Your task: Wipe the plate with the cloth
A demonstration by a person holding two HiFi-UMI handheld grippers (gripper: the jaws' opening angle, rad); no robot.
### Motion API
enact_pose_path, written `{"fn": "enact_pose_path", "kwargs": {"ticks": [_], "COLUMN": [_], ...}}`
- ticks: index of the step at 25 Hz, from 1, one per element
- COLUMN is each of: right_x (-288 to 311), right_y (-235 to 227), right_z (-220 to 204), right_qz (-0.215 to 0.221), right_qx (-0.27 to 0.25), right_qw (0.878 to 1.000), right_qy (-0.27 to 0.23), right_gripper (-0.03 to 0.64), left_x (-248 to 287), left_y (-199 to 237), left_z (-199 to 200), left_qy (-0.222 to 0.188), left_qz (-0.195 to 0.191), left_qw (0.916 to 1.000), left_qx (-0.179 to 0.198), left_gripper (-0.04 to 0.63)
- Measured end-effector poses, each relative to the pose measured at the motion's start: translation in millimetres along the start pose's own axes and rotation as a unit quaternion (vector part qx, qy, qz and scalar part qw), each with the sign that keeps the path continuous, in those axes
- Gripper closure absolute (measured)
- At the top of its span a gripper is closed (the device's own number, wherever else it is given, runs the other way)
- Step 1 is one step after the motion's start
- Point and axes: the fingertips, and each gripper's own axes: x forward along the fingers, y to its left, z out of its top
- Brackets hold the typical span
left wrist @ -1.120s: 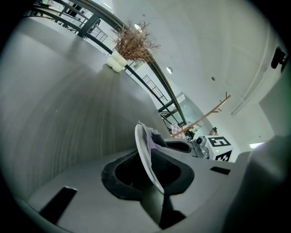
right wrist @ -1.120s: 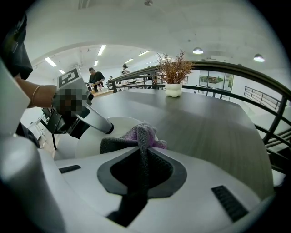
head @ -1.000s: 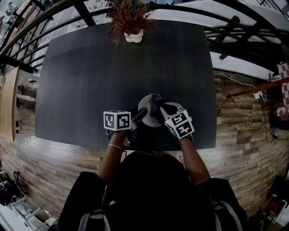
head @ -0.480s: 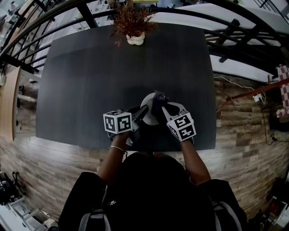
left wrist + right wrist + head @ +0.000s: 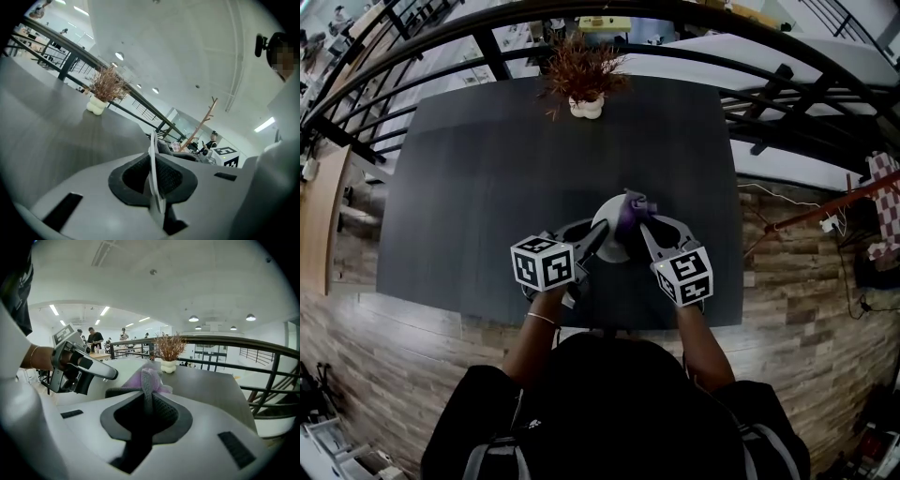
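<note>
Left claw: the left claw (image 5: 153, 182) is nearly closed. Its jaws have just been closing, and the thin rim of the white plate (image 5: 152, 149) stands edge-on between the pads, pinched there.
Right claw: the right claw (image 5: 146, 409) is narrow too, clamped on a fold of the purple cloth (image 5: 148, 377), which bunches out beyond the tips.
Plate: it stands tilted up on edge in the left claw's hold, in front of the person and over the near part of the dark table (image 5: 487, 169). Whether its lower edge touches the tabletop I cannot tell.
Cloth: it sits at the plate's far rim, touching or just beside the plate's face in the head view.
Why the plate is held so: I judge that gripping by the rim leaves both faces free of the pads, and one hand steadies the plate so the other can rub.
Why the cloth is held so: pinching a fold leaves a soft wad loose ahead of the jaws, so fabric rather than hard tips would meet the plate.
Stage: both grips look set, and wiping seems about to start or barely begun.
Next move calls for: the cloth pressed flat on the face and swept across it, against the left claw's counter-hold.
Risk: the rim grip is narrow, so a hard push could twist the plate out.
Surroundings: a white vase of dried twigs (image 5: 585, 103) stands at the table's far edge, well apart.
</note>
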Motion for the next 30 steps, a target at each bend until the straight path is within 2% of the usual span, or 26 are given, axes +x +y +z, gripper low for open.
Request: {"fn": "enact_pose_path", "kwargs": {"ticks": [5,10,19,25,30], "right_x": [-14,-30,-65,-89,-106], "right_y": [-6,-13,-17,-16,-12], "right_z": [40,79,144,182,214], "right_qz": [-0.022,-0.038,-0.054,-0.060,-0.059], "right_qx": [-0.035,-0.046,-0.076,-0.088,-0.106], "right_qw": [0.998,0.994,0.982,0.970,0.957], "right_qy": [-0.038,-0.091,-0.166,-0.218,-0.264], "right_gripper": [0.577,0.578,0.578,0.577,0.577], "left_x": [-5,-11,-26,-39,-53], "left_y": [-23,-51,-100,-134,-162], "left_z": [38,72,125,155,180], "left_qy": [-0.031,-0.068,-0.126,-0.168,-0.203], "left_qz": [-0.016,-0.039,-0.069,-0.088,-0.093], "left_qw": [0.9984,0.9939,0.9782,0.9613,0.9389], "left_qx": [0.044,0.078,0.150,0.199,0.262], "left_gripper": [0.568,0.564,0.563,0.563,0.563]}}
